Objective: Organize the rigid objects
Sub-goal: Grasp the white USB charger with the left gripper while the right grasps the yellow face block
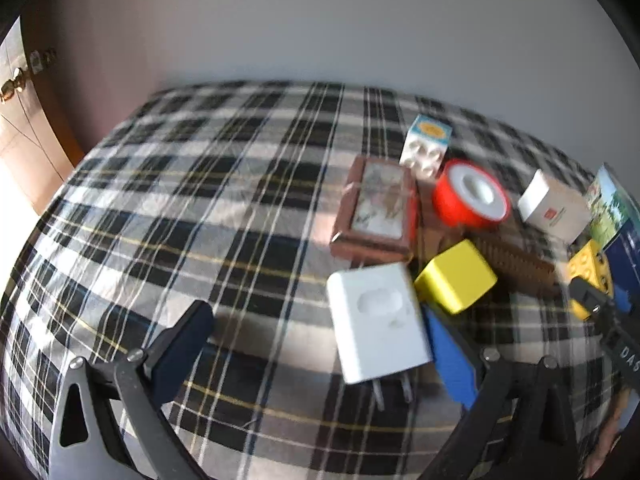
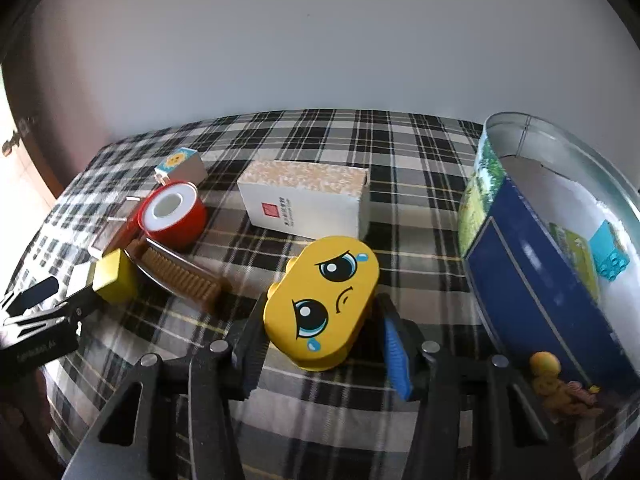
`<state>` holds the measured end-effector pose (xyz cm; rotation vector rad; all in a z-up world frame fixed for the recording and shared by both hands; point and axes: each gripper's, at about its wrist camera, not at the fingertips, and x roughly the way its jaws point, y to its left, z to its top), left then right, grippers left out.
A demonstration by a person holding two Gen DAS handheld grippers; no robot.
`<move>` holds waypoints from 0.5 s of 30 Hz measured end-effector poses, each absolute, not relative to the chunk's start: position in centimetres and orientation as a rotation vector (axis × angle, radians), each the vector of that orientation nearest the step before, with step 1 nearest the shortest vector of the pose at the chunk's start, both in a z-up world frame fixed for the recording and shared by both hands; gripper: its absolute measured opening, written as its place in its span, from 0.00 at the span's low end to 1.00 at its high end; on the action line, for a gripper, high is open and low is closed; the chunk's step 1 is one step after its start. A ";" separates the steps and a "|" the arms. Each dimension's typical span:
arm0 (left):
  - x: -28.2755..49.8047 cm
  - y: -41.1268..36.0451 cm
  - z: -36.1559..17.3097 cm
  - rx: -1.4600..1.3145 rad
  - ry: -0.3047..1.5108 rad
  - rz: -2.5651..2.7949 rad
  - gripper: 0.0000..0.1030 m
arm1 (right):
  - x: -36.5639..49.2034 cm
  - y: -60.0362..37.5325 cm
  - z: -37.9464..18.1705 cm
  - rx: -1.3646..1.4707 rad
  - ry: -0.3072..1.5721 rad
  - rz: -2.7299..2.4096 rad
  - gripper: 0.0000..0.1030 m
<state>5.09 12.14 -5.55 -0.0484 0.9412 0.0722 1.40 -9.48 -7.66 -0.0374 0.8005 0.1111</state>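
The yellow face block (image 2: pixel 322 302) sits between the 2 fingers of the right gripper (image 2: pixel 320 344), its printed face turned up toward the camera and its long axis running from lower left to upper right, roughly along the line of the fingers. The fingers press its 2 long sides, so the right gripper appears to pinch it; whether it is lifted off the plaid cloth (image 2: pixel 360 152) or resting on it cannot be told. The open tin (image 2: pixel 520 240) stands just to the right of this gripper, with a teal brick (image 2: pixel 612 264) and a green card already inside. The coming move probably turns on that: the tin's mouth lies right and ahead of the held block, so the right hand is the nearer one to carry it up over the blue wall.

The left gripper (image 1: pixel 320 344) has its fingers spread wide. The white charger (image 1: pixel 378 328) lies between them, nearer the blue-padded right finger and seemingly against it, prongs pointing back toward the camera; the left finger stands well apart from it. Just beyond lie a yellow cube (image 1: pixel 456 280), a brown framed box (image 1: pixel 376 210), a red tape roll (image 1: pixel 472 196) and a brown brush (image 1: pixel 516 268).
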 end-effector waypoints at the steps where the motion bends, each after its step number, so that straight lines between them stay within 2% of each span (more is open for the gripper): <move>1: 5.0 12.3 -5.5 -0.042 0.938 0.076 0.96 | 1.4 -9.6 -7.6 -0.045 0.800 0.113 0.51; 6: 4.9 13.0 -5.4 -0.059 0.931 0.089 0.90 | 1.5 -9.4 -7.5 -0.065 0.801 0.119 0.51; 8: 4.7 12.9 -5.2 -0.055 0.917 0.085 0.74 | 1.5 -9.2 -7.5 -0.069 0.799 0.120 0.51; 9: 4.6 12.9 -5.1 -0.053 0.912 0.080 0.69 | 1.4 -9.2 -7.4 -0.067 0.796 0.123 0.51; 11: 4.6 12.7 -4.9 -0.048 0.897 0.058 0.43 | 1.4 -9.1 -7.4 -0.067 0.787 0.131 0.51; 12: 4.4 12.5 -4.8 -0.050 0.892 0.051 0.36 | 1.2 -9.1 -7.2 -0.062 0.779 0.138 0.51; 15: 4.5 12.9 -4.7 -0.086 0.885 0.031 0.36 | 0.2 -9.3 -6.4 -0.043 0.714 0.151 0.51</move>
